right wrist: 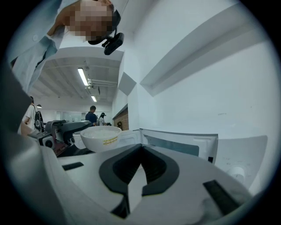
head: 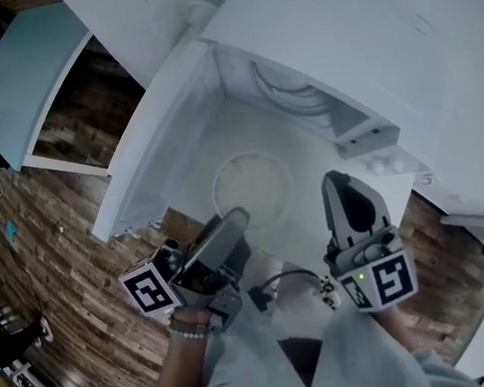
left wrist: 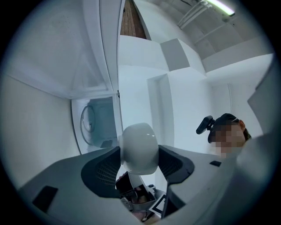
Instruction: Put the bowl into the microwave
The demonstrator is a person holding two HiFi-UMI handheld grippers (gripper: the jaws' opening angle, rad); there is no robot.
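Observation:
A white bowl (head: 252,187) hangs level in front of the open microwave (head: 301,101), whose door (head: 160,141) is swung out to the left. My left gripper (head: 233,223) is shut on the bowl's near rim. In the left gripper view the bowl (left wrist: 139,147) fills the gap between the dark pads. My right gripper (head: 338,186) is to the right of the bowl, apart from it, jaws shut on nothing. In the right gripper view the bowl (right wrist: 102,137) shows at the left, with the left gripper (right wrist: 59,128) holding it, ahead of the shut right gripper (right wrist: 140,151).
The microwave stands on a white counter (head: 470,114) against a white wall. The open door's inner face (right wrist: 180,145) lies just beyond the right gripper. Wooden floor (head: 49,275) and a pale tabletop (head: 22,67) are at the left. Two people (right wrist: 94,115) stand far off in the room.

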